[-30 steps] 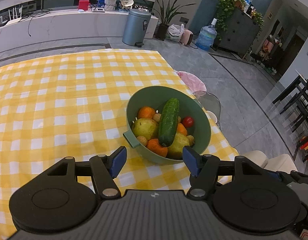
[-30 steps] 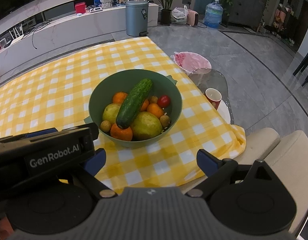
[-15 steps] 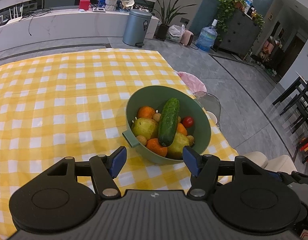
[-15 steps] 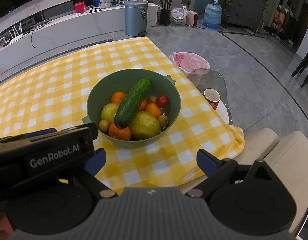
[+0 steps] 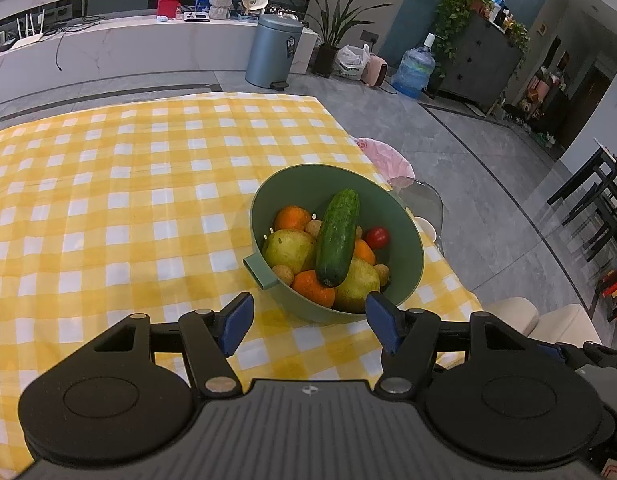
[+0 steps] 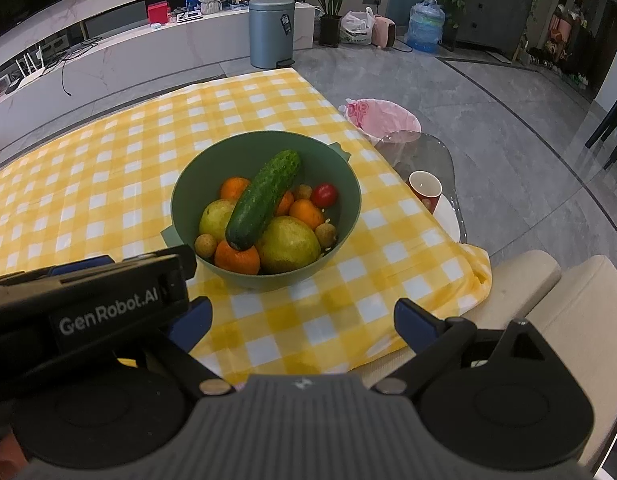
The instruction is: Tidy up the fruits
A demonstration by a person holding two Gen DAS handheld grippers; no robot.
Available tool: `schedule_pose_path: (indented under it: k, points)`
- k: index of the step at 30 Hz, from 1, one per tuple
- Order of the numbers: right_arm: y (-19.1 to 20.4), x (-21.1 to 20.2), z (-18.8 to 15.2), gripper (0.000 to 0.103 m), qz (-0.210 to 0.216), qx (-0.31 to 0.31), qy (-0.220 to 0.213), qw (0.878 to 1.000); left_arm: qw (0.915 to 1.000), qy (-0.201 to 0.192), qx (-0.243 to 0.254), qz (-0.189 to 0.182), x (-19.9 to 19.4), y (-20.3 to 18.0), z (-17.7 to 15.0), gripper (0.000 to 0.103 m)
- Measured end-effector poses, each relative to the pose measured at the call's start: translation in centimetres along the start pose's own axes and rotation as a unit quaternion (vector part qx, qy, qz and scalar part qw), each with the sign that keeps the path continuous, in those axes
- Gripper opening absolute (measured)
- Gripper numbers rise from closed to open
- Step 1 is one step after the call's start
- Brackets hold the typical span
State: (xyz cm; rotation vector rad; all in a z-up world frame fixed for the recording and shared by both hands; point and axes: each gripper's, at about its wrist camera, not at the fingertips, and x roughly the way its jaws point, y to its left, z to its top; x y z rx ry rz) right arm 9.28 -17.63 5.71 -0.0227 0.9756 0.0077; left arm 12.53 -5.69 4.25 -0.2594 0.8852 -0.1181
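Fruits sit heaped in a green bowl (image 5: 404,216) near the right edge of the checked surface (image 5: 108,200), with a cucumber (image 5: 337,237) propped loosely across pears and oranges. Left claw (image 5: 308,322) hangs wide and empty just short of the bowl, so nudging its handle could slide it toward the edge. Right claw (image 6: 304,320), also wide and empty, might roll the cucumber off when reaching in.

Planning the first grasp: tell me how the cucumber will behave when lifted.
The cucumber looks stiff, so probably no sagging. It lies tilted atop the oranges and pears, so lifting may shift them. Its bumpy skin likely grips well; being long and round, it could roll once set down.
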Motion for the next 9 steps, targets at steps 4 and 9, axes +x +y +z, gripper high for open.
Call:
schedule_pose_path:
  k: [4,9]
  points:
    - [-0.09,0.09,-0.15,0.094,0.001,0.001,0.0,1.0,1.0,0.0,0.001,0.001,0.07,-0.08,-0.05,0.075]
    - [-0.18,0.14,-0.27,0.094,0.001,0.001,0.001,1.0,1.0,0.001,0.004,0.001,0.13,-0.06,-0.15,0.075]
